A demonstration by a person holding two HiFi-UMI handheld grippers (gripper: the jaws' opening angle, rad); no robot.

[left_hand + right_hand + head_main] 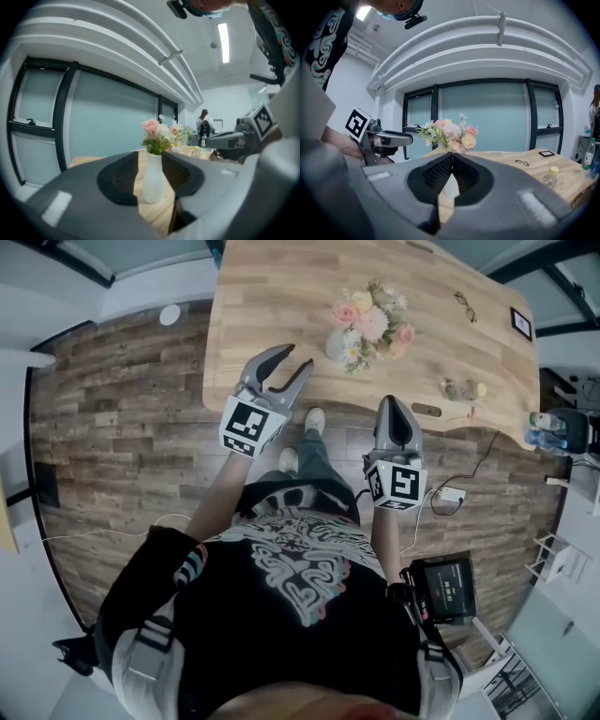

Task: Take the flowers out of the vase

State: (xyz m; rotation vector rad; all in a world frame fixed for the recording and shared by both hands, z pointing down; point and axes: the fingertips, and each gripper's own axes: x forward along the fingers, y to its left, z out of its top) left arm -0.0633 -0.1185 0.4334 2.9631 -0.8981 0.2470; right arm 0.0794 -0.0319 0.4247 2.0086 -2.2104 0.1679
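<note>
A white vase (153, 176) stands upright on a wooden table (272, 296), holding a bunch of pink, cream and white flowers (157, 133) with green leaves.

Desk (272, 296): light wood with a curved front edge, standing on the floor.
Floor (122, 409): mixed brown planks, with a thin white cable (94, 531) trailing across it.
Eyeglasses (466, 306): lying on the desk, near its far right part.
Black frame (521, 322): flat on the desk's right corner, beyond the eyeglasses.
Small bottle (551, 176): clear with a yellow cap, upright near the desk's right end.
Screen device (448, 589): a black box on the floor, display lit.
White adaptor (451, 494): on the floor under the desk edge, with a dark lead attached.
Windows (487, 117): frosted panes in dark frames.
Ceiling light (223, 42): a long lit strip.
Bystander (204, 125): stands far behind the desk.
</note>
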